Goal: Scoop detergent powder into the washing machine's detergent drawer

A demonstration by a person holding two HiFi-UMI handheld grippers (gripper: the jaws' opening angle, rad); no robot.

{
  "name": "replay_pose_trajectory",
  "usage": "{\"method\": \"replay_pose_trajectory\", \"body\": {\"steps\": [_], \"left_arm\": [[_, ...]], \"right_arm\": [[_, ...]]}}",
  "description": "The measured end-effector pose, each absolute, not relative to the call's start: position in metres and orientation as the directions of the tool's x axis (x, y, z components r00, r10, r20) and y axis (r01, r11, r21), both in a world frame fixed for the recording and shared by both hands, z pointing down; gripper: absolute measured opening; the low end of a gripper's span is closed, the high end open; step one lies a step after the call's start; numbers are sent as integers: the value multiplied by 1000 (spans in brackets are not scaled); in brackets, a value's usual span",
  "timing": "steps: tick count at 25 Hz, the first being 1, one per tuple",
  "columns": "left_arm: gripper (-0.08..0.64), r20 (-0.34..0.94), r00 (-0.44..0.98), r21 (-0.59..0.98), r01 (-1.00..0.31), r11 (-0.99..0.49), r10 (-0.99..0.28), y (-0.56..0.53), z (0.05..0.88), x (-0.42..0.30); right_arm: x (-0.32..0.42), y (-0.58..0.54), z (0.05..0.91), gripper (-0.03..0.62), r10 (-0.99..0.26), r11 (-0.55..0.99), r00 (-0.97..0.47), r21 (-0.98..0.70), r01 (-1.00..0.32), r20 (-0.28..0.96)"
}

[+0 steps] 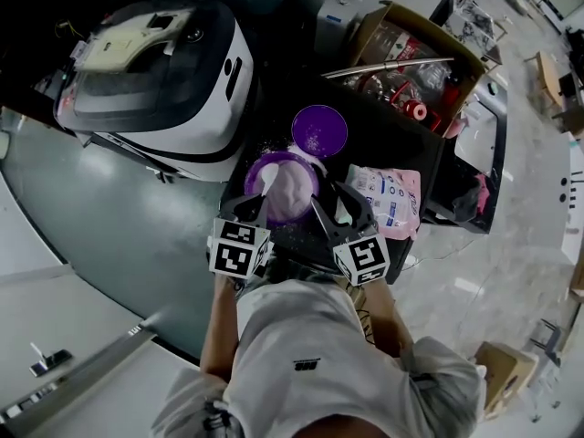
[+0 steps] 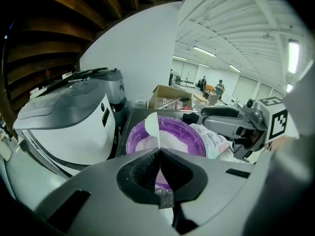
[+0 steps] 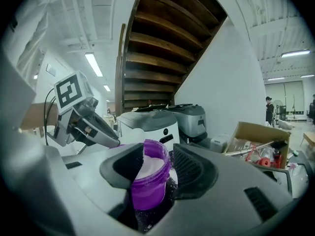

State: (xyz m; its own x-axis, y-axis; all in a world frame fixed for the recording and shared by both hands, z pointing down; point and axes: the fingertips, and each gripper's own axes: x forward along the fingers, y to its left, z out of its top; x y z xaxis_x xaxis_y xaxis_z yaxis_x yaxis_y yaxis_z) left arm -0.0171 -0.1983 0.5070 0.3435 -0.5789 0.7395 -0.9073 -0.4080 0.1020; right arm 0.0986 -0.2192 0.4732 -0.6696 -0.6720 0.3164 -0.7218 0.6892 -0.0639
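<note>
**Left tool [image 2: 158, 154] pinches the scoop, right tool [image 3: 147, 163] clamps the tub**

The left tool's jaws are pressed together on the thin white scoop [image 2: 152, 127]. It is seen edge-on in the left gripper view, so its handle is mostly lost between the pads. The scoop's bowl stands up over the near-left rim of the purple tub [image 1: 285, 190]. Whether it touches the white powder [image 1: 290, 194] cannot be told.

To the far left sits the white washing machine [image 1: 155, 80], well apart from the tub. Its detergent drawer cannot be made out in any view.

The tub rests on the black worktop [image 1: 383, 140], between the two tools. Its purple lid [image 1: 319, 130] lies just beyond it.

The right tool is closed on the tub's near-right wall, one pad inside the rim and one outside. The tub's base is cut off below the jaws in the right gripper view.

A pink pouch [image 1: 391, 199] lies just right of the tub, and an open cardboard box [image 1: 372, 36] stands farther back.

Both forearms [image 1: 219, 327] reach forward from the body, close together. The hands are hidden under the marker cubes [image 1: 239, 249].
</note>
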Motion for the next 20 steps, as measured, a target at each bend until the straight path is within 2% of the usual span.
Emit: {"method": "replay_pose_trajectory", "body": {"steps": [20], "left_arm": [[15, 908, 253, 64, -871, -486, -334, -221, 552, -11]], "right_arm": [[96, -248, 487, 186, -657, 687, -672, -96, -721, 342]]}}
